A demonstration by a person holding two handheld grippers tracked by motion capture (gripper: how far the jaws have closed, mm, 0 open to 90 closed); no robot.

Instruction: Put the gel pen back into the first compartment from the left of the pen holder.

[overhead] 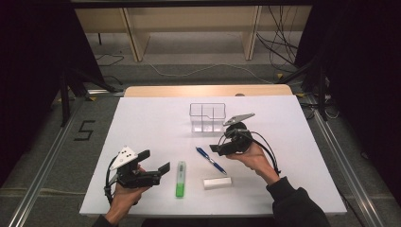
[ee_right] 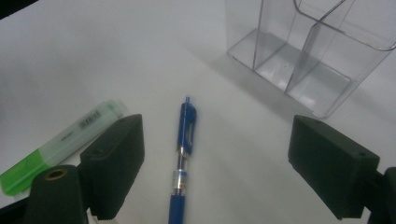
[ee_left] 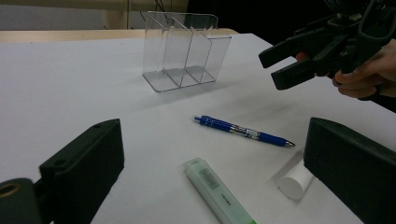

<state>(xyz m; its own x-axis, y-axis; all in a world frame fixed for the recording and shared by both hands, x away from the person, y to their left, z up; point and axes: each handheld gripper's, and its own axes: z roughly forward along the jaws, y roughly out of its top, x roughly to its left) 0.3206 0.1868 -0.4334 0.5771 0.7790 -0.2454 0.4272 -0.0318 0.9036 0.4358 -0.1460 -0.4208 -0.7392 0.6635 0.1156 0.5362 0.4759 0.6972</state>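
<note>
1. Right gripper sat just above the blue pen, jaws spread wide with nothing between the pads. Its own view looked straight down the pen, which lay in the gap between the jaws, closer to the left one.
2. Pen's long axis ran diagonally on the table, clip end toward the clear organiser, tip toward the person. From the right gripper it lay directly ahead and below, roughly in line with the jaws' pointing direction, so my read: the jaws already straddle the barrel and need only come down.
3. Left gripper was held low at the near left, jaws also apart and empty, well away from the pen. Right hand clearly nearer.
4. Pen: slim, glossy blue plastic barrel, chrome band, metal tip. Round, likely to roll.
5. Green highlighter lay left of the pen, matte and chunky. White eraser-like block sat near the pen's tip.
6. Organiser: rigid transparent plastic, three open compartments, upright, empty.
</note>
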